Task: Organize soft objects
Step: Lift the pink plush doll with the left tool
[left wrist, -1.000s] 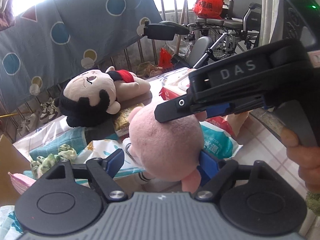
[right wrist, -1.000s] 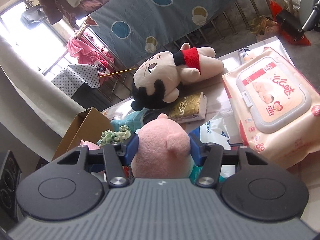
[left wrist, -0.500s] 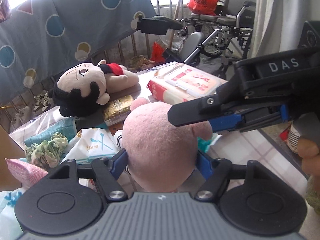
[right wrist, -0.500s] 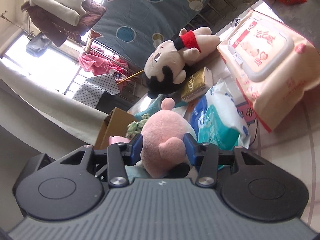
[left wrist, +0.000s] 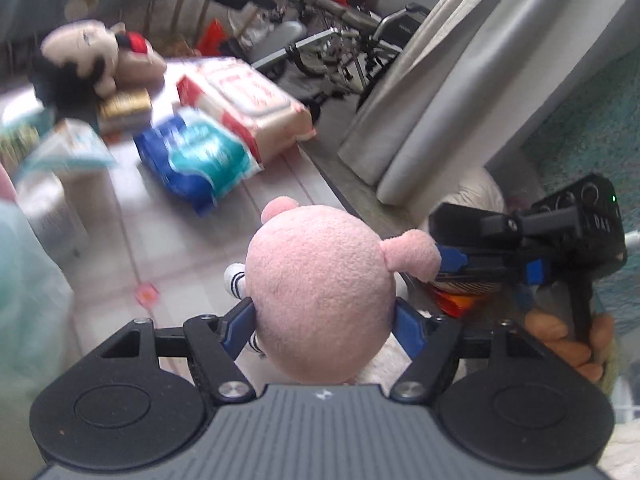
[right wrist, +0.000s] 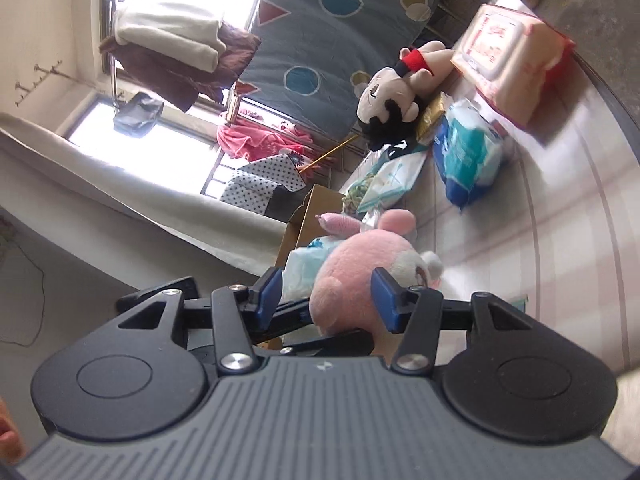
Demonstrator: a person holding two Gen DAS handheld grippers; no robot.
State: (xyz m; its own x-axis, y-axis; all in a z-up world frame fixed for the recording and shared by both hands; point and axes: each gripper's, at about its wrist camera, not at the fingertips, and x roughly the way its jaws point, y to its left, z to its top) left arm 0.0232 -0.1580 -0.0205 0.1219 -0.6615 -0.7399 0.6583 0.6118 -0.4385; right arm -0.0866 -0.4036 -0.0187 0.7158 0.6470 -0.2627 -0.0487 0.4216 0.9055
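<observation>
My left gripper (left wrist: 322,322) is shut on the round head of a pink plush pig (left wrist: 320,296) and holds it above the tiled table (left wrist: 192,240). My right gripper (right wrist: 330,294) is open; the pig (right wrist: 356,276) sits between its blue pads (right wrist: 384,300) with a gap on the left side. In the left wrist view the right gripper (left wrist: 452,260) points at the pig's ear from the right, apart from it. A black-haired boy doll (right wrist: 396,88) lies at the far end of the table, also in the left wrist view (left wrist: 84,56).
A wet-wipes pack (left wrist: 244,108), a blue tissue pack (left wrist: 196,160) and a gold packet (left wrist: 124,108) lie on the table. A cardboard box (right wrist: 308,216) stands at its left. A grey curtain (left wrist: 460,80) and wheelchairs (left wrist: 360,40) are beyond the right edge.
My right gripper has opened and let go of the pink pig, drawing off to the right. My left gripper has closed on the pig's head and swung it right, away from the other items.
</observation>
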